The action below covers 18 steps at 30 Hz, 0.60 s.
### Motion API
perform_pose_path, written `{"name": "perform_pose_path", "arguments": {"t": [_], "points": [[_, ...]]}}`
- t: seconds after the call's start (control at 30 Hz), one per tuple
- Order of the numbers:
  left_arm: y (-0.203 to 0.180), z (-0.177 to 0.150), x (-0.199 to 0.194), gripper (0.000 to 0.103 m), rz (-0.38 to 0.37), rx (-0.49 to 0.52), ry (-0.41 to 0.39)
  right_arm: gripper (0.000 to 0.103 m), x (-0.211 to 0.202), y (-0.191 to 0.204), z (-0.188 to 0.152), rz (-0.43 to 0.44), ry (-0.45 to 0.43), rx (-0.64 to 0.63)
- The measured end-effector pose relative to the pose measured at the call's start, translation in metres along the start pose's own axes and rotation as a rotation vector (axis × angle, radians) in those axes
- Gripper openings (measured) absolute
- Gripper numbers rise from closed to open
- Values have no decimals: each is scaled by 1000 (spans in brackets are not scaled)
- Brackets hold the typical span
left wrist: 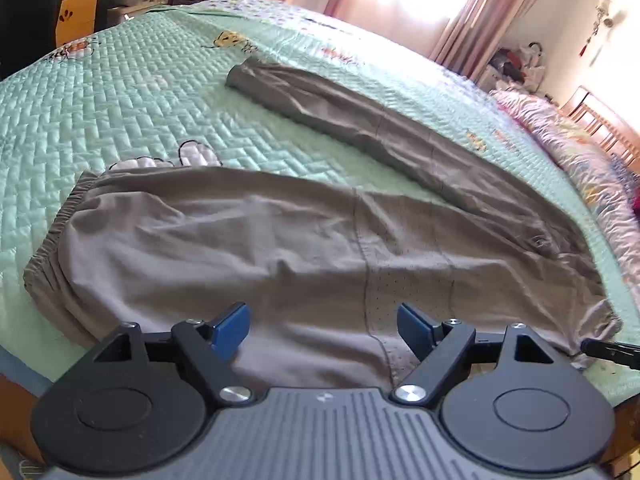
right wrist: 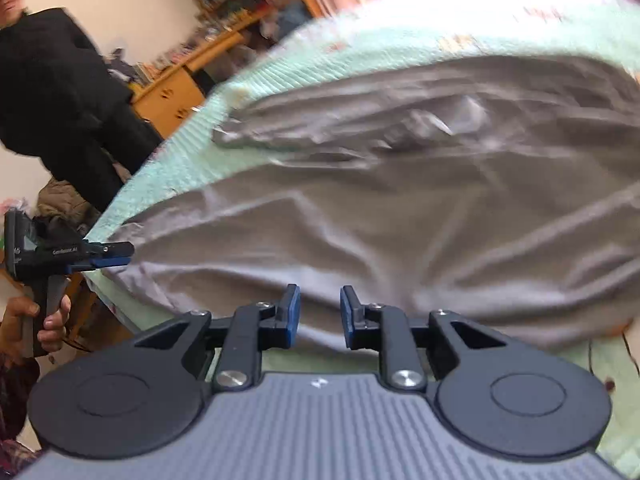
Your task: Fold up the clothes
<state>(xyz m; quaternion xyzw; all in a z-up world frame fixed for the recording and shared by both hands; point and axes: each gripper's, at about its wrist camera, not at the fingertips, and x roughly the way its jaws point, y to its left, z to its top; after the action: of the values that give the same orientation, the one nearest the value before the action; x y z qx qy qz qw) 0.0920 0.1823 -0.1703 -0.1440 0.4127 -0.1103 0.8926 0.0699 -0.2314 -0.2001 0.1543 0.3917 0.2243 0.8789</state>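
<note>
Grey trousers (left wrist: 280, 240) lie spread on a green quilted bedspread (left wrist: 132, 112). An elastic, gathered edge is at the near left, and one long leg (left wrist: 360, 116) runs away across the bed. My left gripper (left wrist: 324, 326) hovers over the near cloth, its blue pads wide apart with nothing between them. In the blurred right wrist view the trousers (right wrist: 400, 220) fill the middle. My right gripper (right wrist: 320, 314) is above their near edge with a narrow gap between its pads, which grip nothing. The left gripper (right wrist: 120, 254) shows at the cloth's left end, held by a hand (right wrist: 48, 320).
A person in black (right wrist: 60, 92) stands beside the bed's far left side. Wooden drawers and shelves (right wrist: 172, 96) stand behind them. Pink curtains (left wrist: 400, 0) hang past the bed, and a patterned quilt (left wrist: 580, 152) lies along its right side. The right gripper's tip (left wrist: 608, 350) shows at the right edge.
</note>
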Motion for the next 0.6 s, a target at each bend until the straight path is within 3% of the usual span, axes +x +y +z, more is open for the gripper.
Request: {"name": "perform_pose_path", "arguments": {"t": [0.1,0.23,0.37,0.43,0.5,0.6], "points": [[-1,-5,7,83,24,16,42,23,23,-1,-11,-97,143,33],[-4,-10,0,83,-16,9,31,23,0,-6,-16,-67,141,111],[-33,-5,-4,83,-72,55,10,23,-36,-21,-2,-166,11,91],[-56,-4,-1,84,-112,101,9,24,-36,-35,6,-266,26,79],[-81,-5,3,84,-161,148,27,24,-30,-47,7,-347,105,66],[-125,-12,14,85,-232,246,84,24,-34,-55,3,-355,101,61]]}}
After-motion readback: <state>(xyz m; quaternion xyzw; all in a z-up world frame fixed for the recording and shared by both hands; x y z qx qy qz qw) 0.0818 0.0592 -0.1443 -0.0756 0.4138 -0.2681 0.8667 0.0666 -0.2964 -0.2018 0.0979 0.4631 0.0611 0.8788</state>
